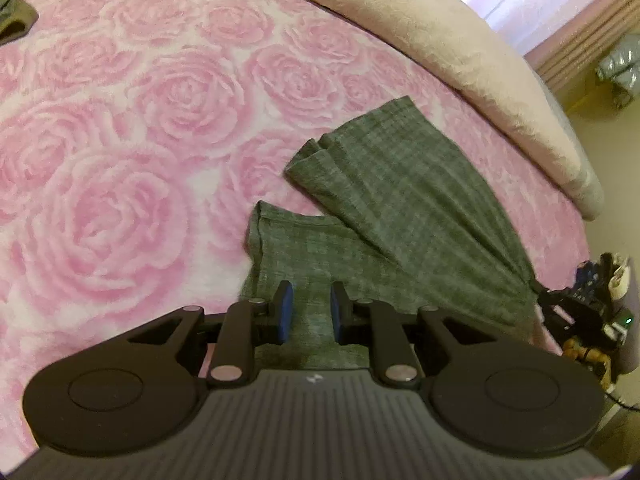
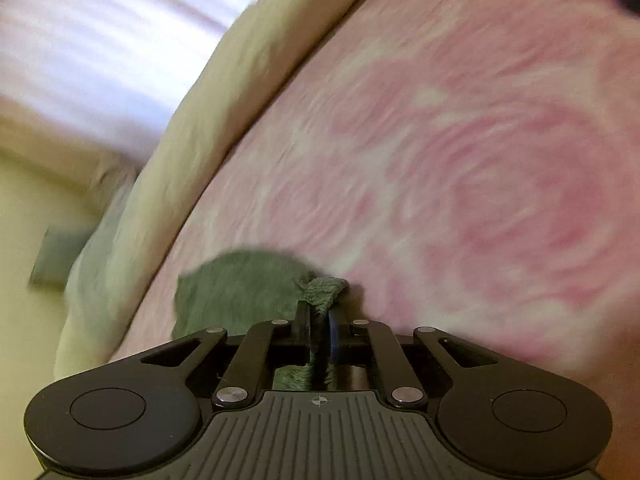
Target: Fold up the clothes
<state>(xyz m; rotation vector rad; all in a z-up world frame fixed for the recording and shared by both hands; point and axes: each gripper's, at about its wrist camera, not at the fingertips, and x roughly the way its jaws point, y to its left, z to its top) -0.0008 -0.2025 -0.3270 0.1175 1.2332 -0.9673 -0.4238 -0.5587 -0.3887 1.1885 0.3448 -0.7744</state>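
Right gripper (image 2: 319, 312) clamped on green cloth (image 1: 400, 208) edge. Left gripper (image 1: 311, 308) jaws apart over cloth, gripping nothing. Cloth lies on pink blanket (image 1: 140, 140).

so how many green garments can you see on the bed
2: a green garment spread near the left gripper, and a dark green one at the far left corner. More may be hidden.

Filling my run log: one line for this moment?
left hand-held gripper: open over green knit garment | right hand-held gripper: shut on garment | rose-patterned pink blanket
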